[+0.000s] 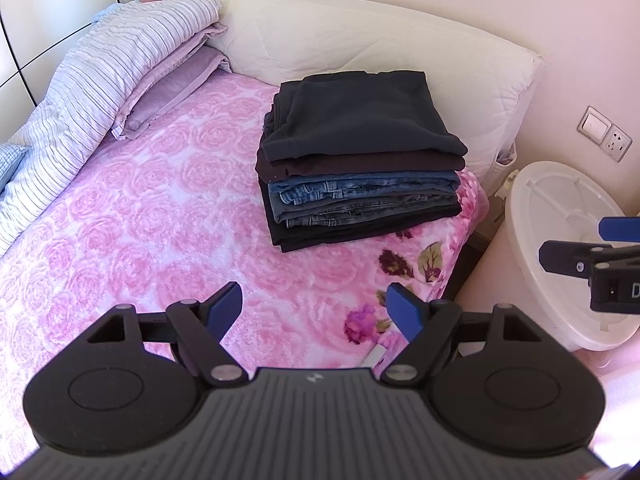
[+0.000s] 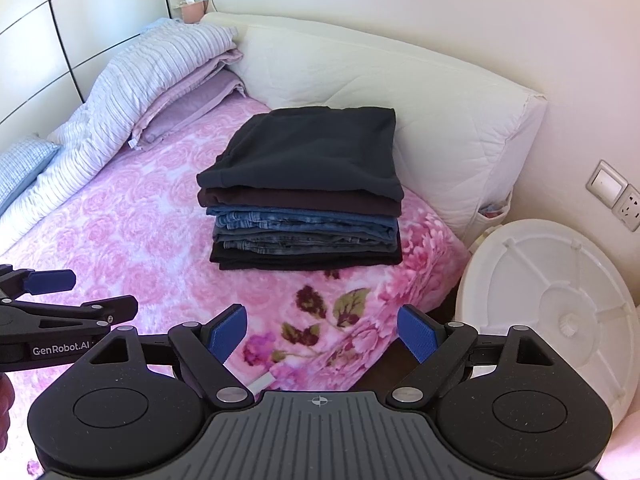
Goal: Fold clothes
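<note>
Step in hand: the folding was judged finished or paused, since no loose garment was seen on the bed and nothing was held.
Left gripper: the black two-finger left gripper with blue pads point(image 1: 316, 310) was held with its jaws spread wide and empty above the near edge of the bed.
Right gripper: the black two-finger right gripper with blue pads point(image 2: 323, 334) was likewise spread and empty, over the near right corner of the bed.
Bed cover: a pink plush blanket with a raised rose pattern point(image 1: 140, 216) was seen, soft and fuzzy, with darker printed flowers at its near right corner.
Clothes: a neat stack of folded dark and denim garments point(image 2: 304, 196) was found near the right edge of the bed, against the far end; a matte navy knit lay on top, stiff blue jeans in the middle, black cloth beneath.
Beyond: a cream quilted headboard cushion point(image 1: 360, 40) was set behind the stack, and striped lilac bedding point(image 1: 100, 80) along the left edge.
Next move: a further unfolded garment would be called for; none was visible.
</note>
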A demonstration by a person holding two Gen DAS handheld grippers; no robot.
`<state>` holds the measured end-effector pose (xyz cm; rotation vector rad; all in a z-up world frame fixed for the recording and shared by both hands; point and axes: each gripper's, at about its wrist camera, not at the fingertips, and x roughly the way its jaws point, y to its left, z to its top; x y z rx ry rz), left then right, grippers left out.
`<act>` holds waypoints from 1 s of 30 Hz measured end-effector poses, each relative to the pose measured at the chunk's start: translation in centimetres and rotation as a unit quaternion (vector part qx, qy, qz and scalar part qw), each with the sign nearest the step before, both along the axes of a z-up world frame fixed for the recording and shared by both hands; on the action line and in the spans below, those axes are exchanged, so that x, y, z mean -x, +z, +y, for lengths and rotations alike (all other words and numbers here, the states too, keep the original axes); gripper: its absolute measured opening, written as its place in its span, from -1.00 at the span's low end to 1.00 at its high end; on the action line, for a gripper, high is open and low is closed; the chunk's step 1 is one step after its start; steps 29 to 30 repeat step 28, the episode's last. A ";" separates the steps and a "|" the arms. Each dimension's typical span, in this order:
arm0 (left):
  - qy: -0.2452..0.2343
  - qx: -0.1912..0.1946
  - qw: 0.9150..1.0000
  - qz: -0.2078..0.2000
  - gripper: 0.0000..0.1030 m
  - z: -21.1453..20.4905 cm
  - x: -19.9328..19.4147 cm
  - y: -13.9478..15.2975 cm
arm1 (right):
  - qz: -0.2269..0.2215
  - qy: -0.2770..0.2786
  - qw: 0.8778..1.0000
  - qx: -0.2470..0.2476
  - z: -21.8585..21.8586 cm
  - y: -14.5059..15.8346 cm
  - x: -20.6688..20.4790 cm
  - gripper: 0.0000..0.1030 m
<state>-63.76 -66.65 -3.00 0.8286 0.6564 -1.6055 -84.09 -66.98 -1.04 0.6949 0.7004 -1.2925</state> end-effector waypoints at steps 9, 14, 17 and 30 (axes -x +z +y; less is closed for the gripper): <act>0.000 0.000 1.000 0.001 0.48 -0.1 0.1 0.0 | 0.002 0.004 1.000 -0.002 0.0 0.0 -0.2 0.66; 0.000 0.000 1.000 0.001 0.48 -0.3 0.2 -0.1 | 0.002 0.003 1.000 -0.004 -0.1 -0.1 -0.3 0.66; 0.000 0.000 1.000 0.002 0.48 -0.4 0.1 -0.1 | 0.002 0.004 1.000 -0.004 -0.1 -0.1 -0.3 0.66; 0.001 0.010 1.000 0.009 0.48 -0.3 -0.1 0.1 | 0.007 0.013 1.000 0.001 -0.1 0.1 -0.9 0.66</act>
